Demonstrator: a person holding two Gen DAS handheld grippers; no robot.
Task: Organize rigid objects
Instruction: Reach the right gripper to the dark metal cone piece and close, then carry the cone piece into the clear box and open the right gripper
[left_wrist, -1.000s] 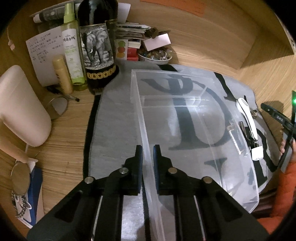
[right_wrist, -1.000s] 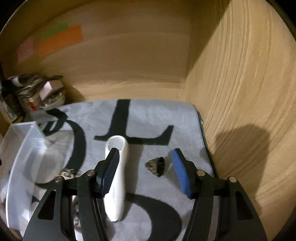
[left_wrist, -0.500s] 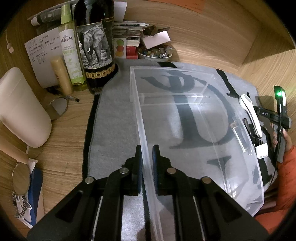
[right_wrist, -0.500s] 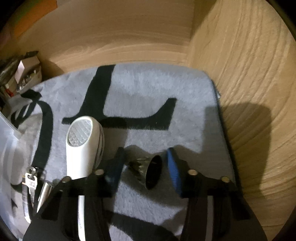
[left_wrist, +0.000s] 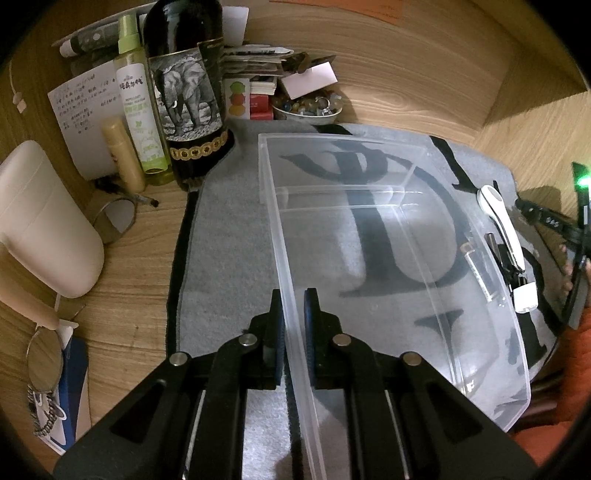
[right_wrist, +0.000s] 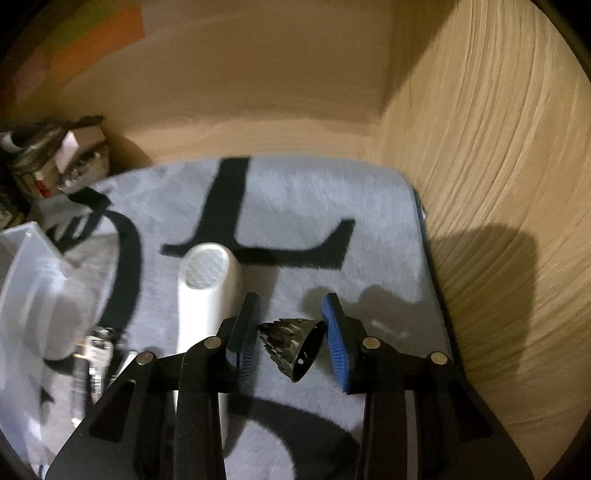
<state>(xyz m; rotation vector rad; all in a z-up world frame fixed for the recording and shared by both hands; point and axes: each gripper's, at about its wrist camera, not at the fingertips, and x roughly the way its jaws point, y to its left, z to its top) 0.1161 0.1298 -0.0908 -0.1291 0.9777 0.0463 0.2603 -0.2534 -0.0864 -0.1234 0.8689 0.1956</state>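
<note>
Left wrist view: the left claw (left_wrist: 293, 325) pinches the near wall of the clear bin (left_wrist: 491, 402), centre frame; the bin looks empty, so sorting has barely begun.

Right wrist view: the right claw (right_wrist: 291, 332) grips a dark cone (right_wrist: 295, 345), lower centre, beside the white handheld device (right_wrist: 207, 288) lying loose on the grey mat (right_wrist: 317, 206).

Big black letter "L" is showing on the grey mat (right_wrist: 295, 206), far centre. Writing on the green spray bottle (left_wrist: 138, 107) and the note sheet (left_wrist: 83, 110), far left, is too small to read.
</note>
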